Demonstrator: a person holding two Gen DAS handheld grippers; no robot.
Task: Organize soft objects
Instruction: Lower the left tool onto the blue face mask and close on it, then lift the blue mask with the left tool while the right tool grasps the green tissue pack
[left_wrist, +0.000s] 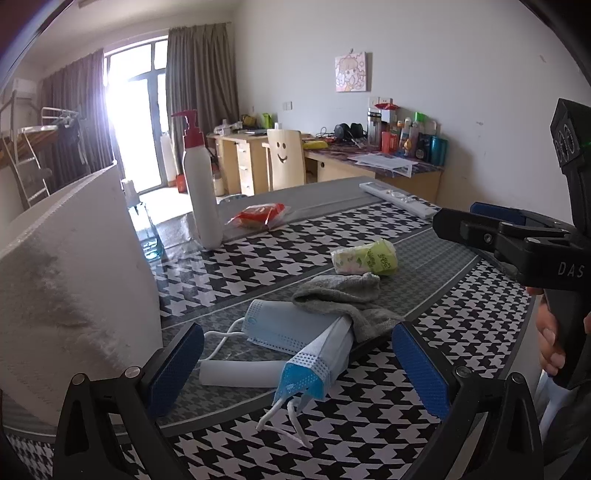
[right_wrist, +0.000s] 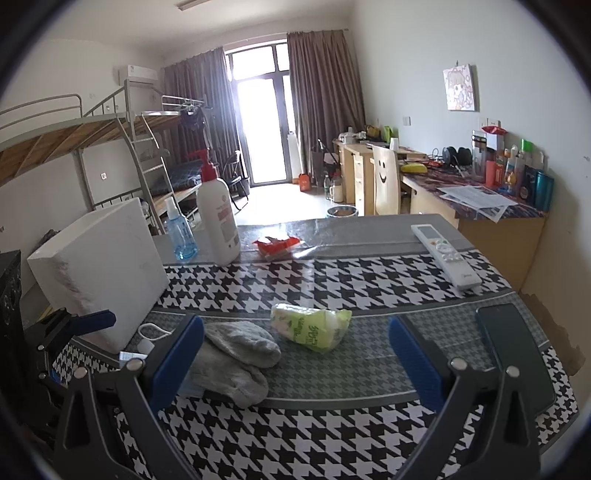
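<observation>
Blue face masks (left_wrist: 295, 332) lie folded on the houndstooth table, with a grey sock (left_wrist: 343, 299) draped over their far edge. A green tissue pack (left_wrist: 365, 256) lies just beyond the sock. My left gripper (left_wrist: 295, 369) is open, its blue pads on either side of the near mask. In the right wrist view the grey sock (right_wrist: 240, 354) sits by the left pad and the tissue pack (right_wrist: 310, 326) lies ahead. My right gripper (right_wrist: 295, 362) stands open above the table with nothing between its fingers. The right gripper's body (left_wrist: 517, 240) shows at the right of the left wrist view.
A white foam box (right_wrist: 99, 269) stands at the left. At the back are a white pump bottle (right_wrist: 218, 218), a small blue bottle (right_wrist: 179, 236) and a red packet (right_wrist: 277, 245). A white remote (right_wrist: 445, 254) and a dark phone (right_wrist: 513, 347) lie at the right.
</observation>
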